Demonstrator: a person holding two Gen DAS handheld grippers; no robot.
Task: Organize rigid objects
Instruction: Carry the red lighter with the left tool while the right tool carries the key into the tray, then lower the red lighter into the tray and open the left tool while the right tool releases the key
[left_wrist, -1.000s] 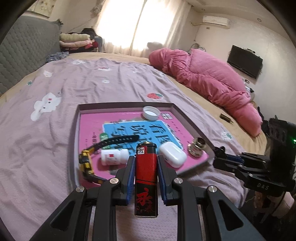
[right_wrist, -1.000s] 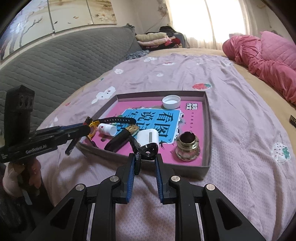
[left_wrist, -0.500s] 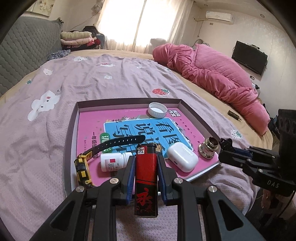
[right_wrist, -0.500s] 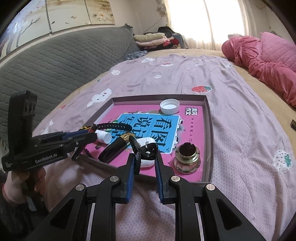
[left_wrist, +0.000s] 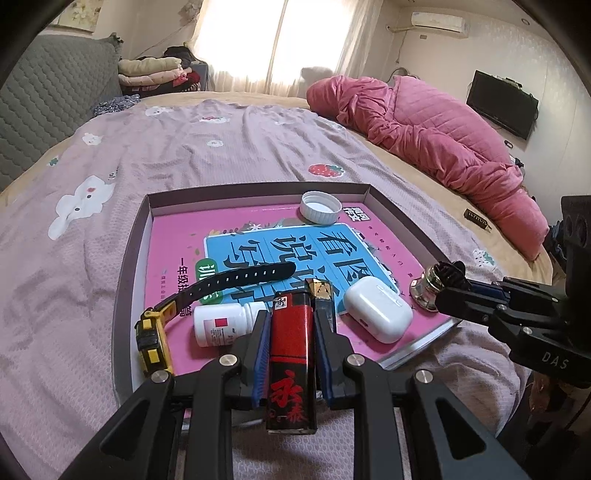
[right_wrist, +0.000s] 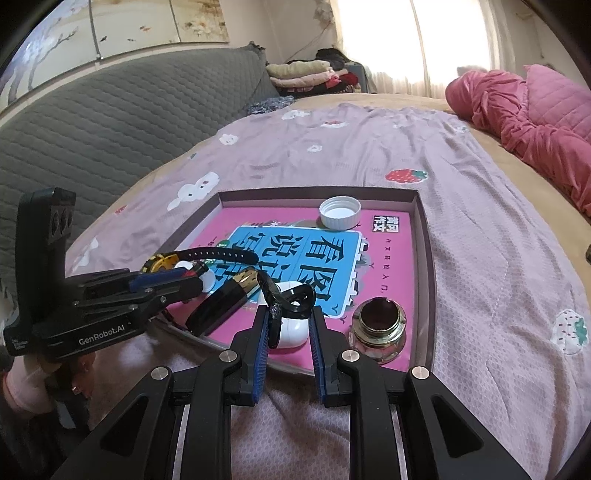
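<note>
A shallow tray (left_wrist: 127, 266) (right_wrist: 424, 258) lined with a pink and blue book lies on the bed. My left gripper (left_wrist: 290, 325) is shut on a red and black lighter (left_wrist: 290, 354), held over the tray's near edge. My right gripper (right_wrist: 286, 325) is shut on a black hair clip (right_wrist: 291, 301), over the near edge of the tray. In the tray lie a white earbud case (left_wrist: 378, 314) (right_wrist: 291, 332), a white pill bottle (left_wrist: 221, 325), a yellow and black watch (left_wrist: 155, 332), a white cap (left_wrist: 319, 207) (right_wrist: 339, 212), a metal ring fitting (right_wrist: 380, 328) and a black and gold object (right_wrist: 221, 306).
A pink quilt (left_wrist: 424, 122) is bunched at the right side of the bed. A grey padded headboard (right_wrist: 110, 122) stands on the left. Folded clothes (left_wrist: 155, 74) lie at the far end. A small dark object (left_wrist: 476, 219) lies on the tan sheet at right.
Both grippers have moved forward over the tray's near edge, each still holding its object. The tray's contents have not moved.
</note>
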